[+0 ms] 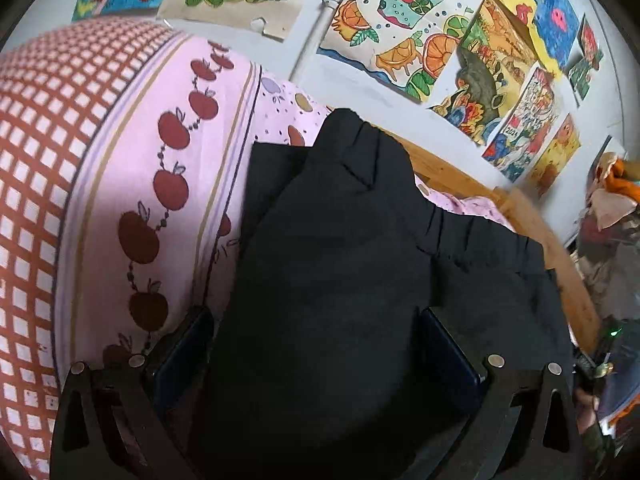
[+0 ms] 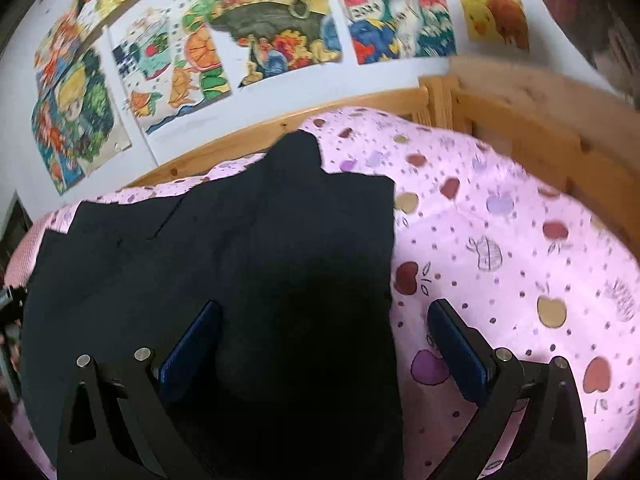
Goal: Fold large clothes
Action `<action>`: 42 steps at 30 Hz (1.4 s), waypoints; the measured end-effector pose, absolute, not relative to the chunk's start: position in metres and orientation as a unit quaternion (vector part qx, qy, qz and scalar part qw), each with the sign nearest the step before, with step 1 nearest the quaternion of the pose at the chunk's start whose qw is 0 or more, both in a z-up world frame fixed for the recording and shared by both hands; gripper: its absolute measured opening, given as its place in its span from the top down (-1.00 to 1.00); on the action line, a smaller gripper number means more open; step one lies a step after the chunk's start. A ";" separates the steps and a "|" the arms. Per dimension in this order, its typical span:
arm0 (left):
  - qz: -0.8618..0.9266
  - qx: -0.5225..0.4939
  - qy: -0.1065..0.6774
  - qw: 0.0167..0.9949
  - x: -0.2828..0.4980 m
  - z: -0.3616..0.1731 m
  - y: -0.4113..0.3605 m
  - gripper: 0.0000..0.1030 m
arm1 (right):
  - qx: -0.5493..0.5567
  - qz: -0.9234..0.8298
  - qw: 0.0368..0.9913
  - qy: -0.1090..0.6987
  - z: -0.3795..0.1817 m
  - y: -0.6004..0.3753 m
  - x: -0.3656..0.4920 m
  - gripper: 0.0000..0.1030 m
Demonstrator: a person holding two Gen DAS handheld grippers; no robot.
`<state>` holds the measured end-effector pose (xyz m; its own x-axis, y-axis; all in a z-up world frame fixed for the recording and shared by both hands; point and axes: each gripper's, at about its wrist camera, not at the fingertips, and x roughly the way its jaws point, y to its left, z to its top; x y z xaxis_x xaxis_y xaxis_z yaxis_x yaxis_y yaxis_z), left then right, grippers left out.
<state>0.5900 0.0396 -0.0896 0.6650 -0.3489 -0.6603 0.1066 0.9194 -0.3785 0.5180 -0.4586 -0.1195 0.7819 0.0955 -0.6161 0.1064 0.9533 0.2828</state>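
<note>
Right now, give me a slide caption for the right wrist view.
Open right tongs straddle the edge of a dark folded garment on a pink apple-print bedsheet.

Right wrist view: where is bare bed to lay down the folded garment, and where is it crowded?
Free: the pink apple-print sheet right of the black garment, bordered by the wooden bed frame. In the left wrist view, the pink checked bedding left of the garment is bare too. Crowded: the clutter beyond the frame, and the middle under both open grippers.
</note>
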 end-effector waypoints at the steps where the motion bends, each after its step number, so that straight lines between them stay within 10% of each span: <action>1: -0.131 -0.153 0.391 0.898 0.590 -0.092 0.038 -1.00 | 0.155 -0.001 0.931 0.330 -0.122 -0.458 0.518 -0.97; 42: -0.177 -0.146 0.426 0.875 0.595 -0.115 0.028 -1.00 | 0.237 0.148 0.871 0.404 -0.167 -0.465 0.558 -0.98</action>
